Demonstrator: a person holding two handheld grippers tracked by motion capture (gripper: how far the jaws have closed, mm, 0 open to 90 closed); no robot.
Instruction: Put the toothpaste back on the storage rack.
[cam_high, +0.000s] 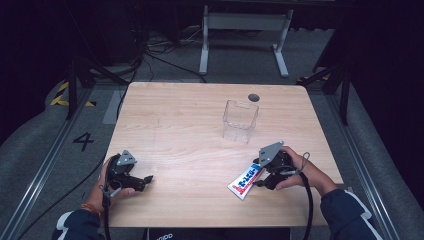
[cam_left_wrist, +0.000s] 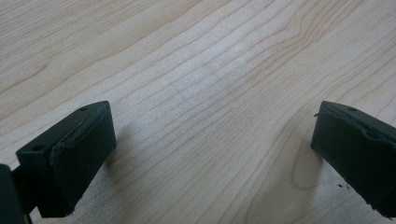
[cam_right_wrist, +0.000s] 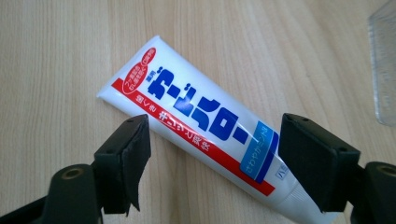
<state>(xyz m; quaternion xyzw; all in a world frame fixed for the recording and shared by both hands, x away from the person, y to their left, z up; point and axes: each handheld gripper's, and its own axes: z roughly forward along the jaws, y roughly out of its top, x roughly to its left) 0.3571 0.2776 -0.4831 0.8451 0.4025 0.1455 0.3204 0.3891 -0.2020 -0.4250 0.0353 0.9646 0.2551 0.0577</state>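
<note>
While the right gripper (cam_high: 258, 176) lay low over the near right part of the table (cam_high: 190, 110), its jaws stood spread apart with the toothpaste tube (cam_high: 245, 182) lying flat between them. In the right gripper view, the two black pads (cam_right_wrist: 130, 154) straddled the tube (cam_right_wrist: 201, 126) on either side; whether either pad touched it could not be told, and it was not clamped. The tube was white with blue lettering and a red stripe, its crimped flat end pointing away from the gripper and its narrower end running back under the jaws. A clear plastic container (cam_high: 240, 120) stood upright on the table beyond the right gripper, well apart from it, and its edge showed at the far right of that gripper's view (cam_right_wrist: 385, 65). The left gripper (cam_high: 148, 178) rested at the near left of the table, held in the person's left hand (cam_high: 107, 180), well apart from the tube. In the left gripper view its jaws stood wide apart, and bare wood grain lay between the pads (cam_left_wrist: 70, 154).
</note>
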